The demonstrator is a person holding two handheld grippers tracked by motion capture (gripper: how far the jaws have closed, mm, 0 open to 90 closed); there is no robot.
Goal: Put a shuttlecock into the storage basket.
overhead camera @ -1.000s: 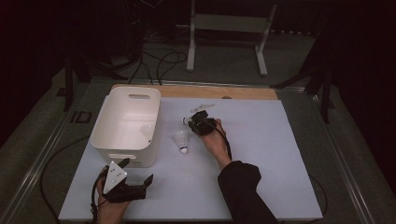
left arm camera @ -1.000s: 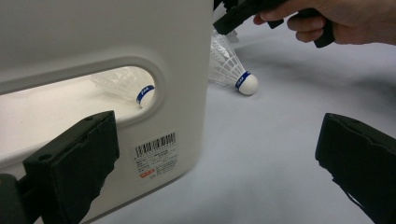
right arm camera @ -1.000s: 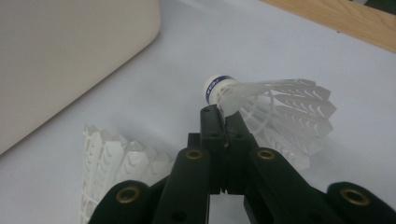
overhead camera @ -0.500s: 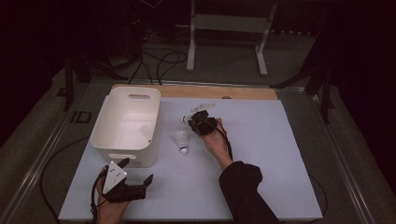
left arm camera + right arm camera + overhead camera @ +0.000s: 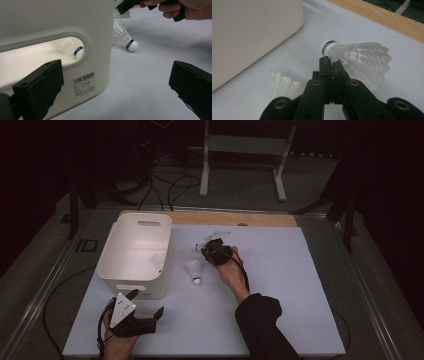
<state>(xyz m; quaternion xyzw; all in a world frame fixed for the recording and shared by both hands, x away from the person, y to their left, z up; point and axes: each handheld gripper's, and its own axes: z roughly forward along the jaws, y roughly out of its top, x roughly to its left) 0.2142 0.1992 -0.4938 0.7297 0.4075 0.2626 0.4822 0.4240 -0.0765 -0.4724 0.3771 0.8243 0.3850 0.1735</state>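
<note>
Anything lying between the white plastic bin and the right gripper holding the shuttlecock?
Yes: in the high view, a second white shuttlecock lies on the white mat between the white plastic bin and the right gripper, which pinches a white shuttlecock.

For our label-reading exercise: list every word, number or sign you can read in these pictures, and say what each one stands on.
White plastic bin's sticker: a barcode with small print and a red mark, too small to read.
Blue band on the held white shuttlecock: white lettering, too blurred to read.
Blue band on the lying white shuttlecock: lettering, unreadable.

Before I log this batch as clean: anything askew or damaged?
Nothing damaged. One shuttlecock lies on the table beside the bin; the right gripper pinches another shuttlecock.
</note>
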